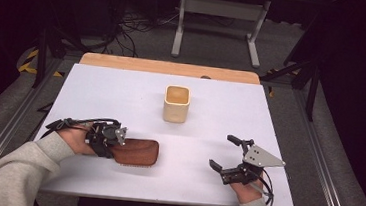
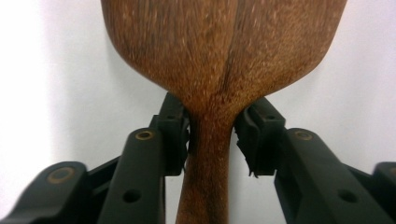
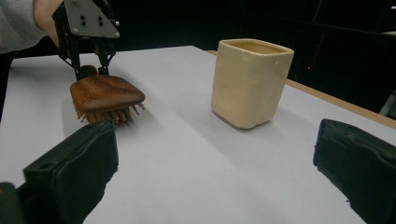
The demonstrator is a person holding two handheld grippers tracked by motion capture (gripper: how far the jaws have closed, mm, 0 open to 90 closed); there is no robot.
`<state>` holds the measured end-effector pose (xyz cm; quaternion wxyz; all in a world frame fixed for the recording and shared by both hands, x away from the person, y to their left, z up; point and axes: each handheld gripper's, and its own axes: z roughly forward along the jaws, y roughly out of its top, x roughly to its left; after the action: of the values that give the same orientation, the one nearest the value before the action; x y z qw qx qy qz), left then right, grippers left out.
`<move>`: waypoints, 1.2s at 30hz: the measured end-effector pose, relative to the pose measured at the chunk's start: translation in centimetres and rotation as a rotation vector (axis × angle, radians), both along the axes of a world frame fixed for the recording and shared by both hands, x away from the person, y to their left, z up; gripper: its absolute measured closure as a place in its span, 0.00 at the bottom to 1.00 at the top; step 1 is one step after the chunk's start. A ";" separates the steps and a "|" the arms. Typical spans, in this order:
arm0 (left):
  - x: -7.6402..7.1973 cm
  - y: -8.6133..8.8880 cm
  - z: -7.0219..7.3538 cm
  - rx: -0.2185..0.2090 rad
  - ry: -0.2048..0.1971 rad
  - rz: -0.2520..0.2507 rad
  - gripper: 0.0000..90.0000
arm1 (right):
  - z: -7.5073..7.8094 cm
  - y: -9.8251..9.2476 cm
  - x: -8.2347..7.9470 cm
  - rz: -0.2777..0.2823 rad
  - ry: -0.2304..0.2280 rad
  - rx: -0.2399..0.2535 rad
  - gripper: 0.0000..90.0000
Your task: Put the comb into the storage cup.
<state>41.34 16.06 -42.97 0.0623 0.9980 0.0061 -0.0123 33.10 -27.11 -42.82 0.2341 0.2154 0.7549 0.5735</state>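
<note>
A flat white rectangular table top (image 1: 121, 97) carries 2 things. Along its far edge runs a strip of light bare wood (image 1: 169, 67). A cream, square-sided, open-topped cup (image 1: 176, 104) stands upright near the middle of the far half, well apart from everything else. A dark brown wooden hairbrush (image 1: 135, 151) with a broad rounded head lies near the front left, bristles down on the white surface, its narrow handle pointing left. The front right part of the top is bare white. The table stands on a grey carpeted floor (image 1: 216, 43).
</note>
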 end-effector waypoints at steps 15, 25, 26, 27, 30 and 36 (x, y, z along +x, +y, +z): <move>-0.4 0.0 0.2 0.019 -0.021 -0.007 0.81 | 0.0 0.0 0.0 0.001 0.005 -0.008 0.01; -0.8 0.5 0.9 -0.039 -0.019 0.030 0.81 | 0.0 0.0 0.0 -0.002 0.001 -0.002 0.01; -0.7 0.7 1.0 -0.051 -0.010 0.032 0.81 | 0.0 0.0 0.0 -0.001 0.000 -0.001 0.01; -0.8 0.8 1.2 -0.060 -0.019 0.035 0.81 | 0.0 0.0 0.0 -0.001 0.000 -0.001 0.01; -0.9 1.2 1.7 -0.108 -0.012 0.047 0.81 | 0.0 0.0 0.0 -0.001 0.001 0.001 0.01; -1.6 1.8 2.9 -0.206 -0.036 0.070 0.81 | 0.0 0.0 0.0 -0.003 0.001 0.000 0.01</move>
<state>39.74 17.89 -40.07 0.1650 0.9855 0.0386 0.0072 33.11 -27.16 -42.82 0.2347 0.2168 0.7545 0.5733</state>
